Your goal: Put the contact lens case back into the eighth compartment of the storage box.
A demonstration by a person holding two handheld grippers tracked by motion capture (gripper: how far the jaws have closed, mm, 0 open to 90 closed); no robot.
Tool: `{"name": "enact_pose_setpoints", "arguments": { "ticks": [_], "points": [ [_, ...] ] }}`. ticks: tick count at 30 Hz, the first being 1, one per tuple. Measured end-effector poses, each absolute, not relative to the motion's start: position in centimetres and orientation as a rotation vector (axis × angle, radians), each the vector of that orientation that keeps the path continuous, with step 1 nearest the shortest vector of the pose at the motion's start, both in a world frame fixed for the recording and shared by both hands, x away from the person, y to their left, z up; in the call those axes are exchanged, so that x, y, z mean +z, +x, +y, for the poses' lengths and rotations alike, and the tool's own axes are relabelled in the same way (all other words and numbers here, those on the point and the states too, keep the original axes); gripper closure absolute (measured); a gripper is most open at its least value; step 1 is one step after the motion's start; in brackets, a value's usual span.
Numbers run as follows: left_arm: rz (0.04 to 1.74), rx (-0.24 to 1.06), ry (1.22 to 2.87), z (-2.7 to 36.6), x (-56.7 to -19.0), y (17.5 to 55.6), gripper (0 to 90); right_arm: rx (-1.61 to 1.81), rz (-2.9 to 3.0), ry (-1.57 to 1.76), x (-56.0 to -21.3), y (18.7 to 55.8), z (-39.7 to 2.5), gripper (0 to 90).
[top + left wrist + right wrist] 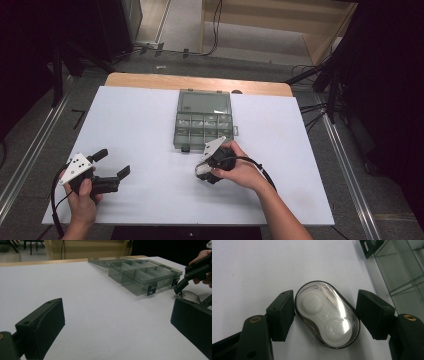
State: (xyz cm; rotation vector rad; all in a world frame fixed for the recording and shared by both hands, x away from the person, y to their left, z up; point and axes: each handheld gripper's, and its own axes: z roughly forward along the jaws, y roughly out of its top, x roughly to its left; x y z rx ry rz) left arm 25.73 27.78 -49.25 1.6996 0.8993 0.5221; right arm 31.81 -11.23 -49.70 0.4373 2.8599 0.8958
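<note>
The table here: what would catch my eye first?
Probably the smoky clear box lying open at the far middle of the white table. Just in front of it, the right gripper straddles a small clear oval case with a white insert; the left gripper waits open, near left.

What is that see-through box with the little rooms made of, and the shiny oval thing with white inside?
The compartment box looks like smoky, see-through hard plastic: you can see its dividers and the table through its walls. The oval case seems to be clear glossy plastic over a matte white plastic insert; bright glare streaks its top.
</note>
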Motion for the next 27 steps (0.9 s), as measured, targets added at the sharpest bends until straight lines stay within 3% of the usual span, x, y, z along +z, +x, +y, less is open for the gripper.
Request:
{"name": "enact_pose_setpoints", "arguments": {
  "ticks": [20, 24, 25, 27],
  "points": [
    [0.903, 0.516, 1.696, 27.81, -49.25, 25.75, 0.0, 0.887, 2.877, 0.431, -50.07, 32.06, -11.29, 33.0],
    [0.903, 0.516, 1.697, 27.82, -49.26, 25.75, 0.0, 0.893, 2.871, 0.449, -50.03, 32.12, -11.46, 38.1],
    [0.903, 0.516, 1.696, 27.82, -49.26, 25.75, 0.0, 0.889, 2.869, 0.447, -50.0, 32.16, -11.55, 43.9],
    [0.903, 0.516, 1.696, 27.81, -49.26, 25.76, 0.0, 0.895, 2.866, 0.47, -49.93, 32.18, -11.69, 46.7]
  ]
}}
